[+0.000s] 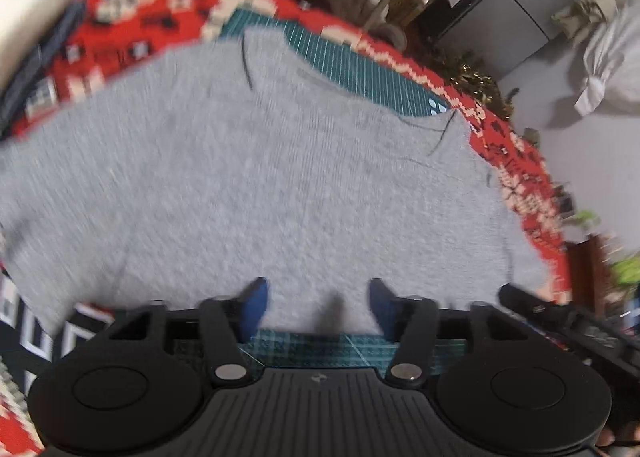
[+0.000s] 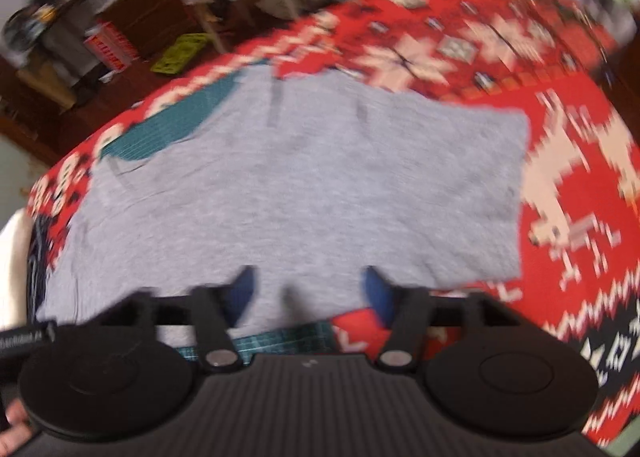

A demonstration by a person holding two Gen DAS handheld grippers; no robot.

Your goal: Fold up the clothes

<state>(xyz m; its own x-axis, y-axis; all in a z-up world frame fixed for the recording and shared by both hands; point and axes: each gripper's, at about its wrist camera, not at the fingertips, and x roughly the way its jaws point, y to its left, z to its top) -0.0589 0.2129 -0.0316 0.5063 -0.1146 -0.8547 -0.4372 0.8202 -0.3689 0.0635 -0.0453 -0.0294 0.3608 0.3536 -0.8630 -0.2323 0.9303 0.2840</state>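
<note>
Room: a cluttered indoor space, with brown wooden furniture, hung pale cloth and a grey cabinet point(image 1: 500, 17) behind the work surface; all of it is blurred.
Surface: a red knitted cloth with white and black patterns point(image 2: 560, 129) covers the table, and one green cutting mat with a pale grid point(image 1: 352, 69) lies on top of it.
Garments: one, a plain grey knit shirt point(image 1: 280, 177), spread flat over the green mat and the red cloth; the mat shows past its far edge and again at its near edge.
Shirt in right view: the same grey shirt point(image 2: 312, 185) fills the middle, its right edge straight against the red cloth.
Grippers: two, each black with blue finger pads.
Left gripper point(image 1: 318, 301): fingers stand well apart just above the near hem of the shirt, with nothing pinched between them.
Right gripper point(image 2: 308, 289): fingers spread wide over the near hem, holding nothing.
Blue pads: two per gripper, one at point(image 1: 256, 305).
Other: a second dark garment point(image 1: 36, 69) lies at the left edge, too blurred to tell more.
Person: a bit of a hand point(image 2: 12, 429) shows at the lower left corner.
</note>
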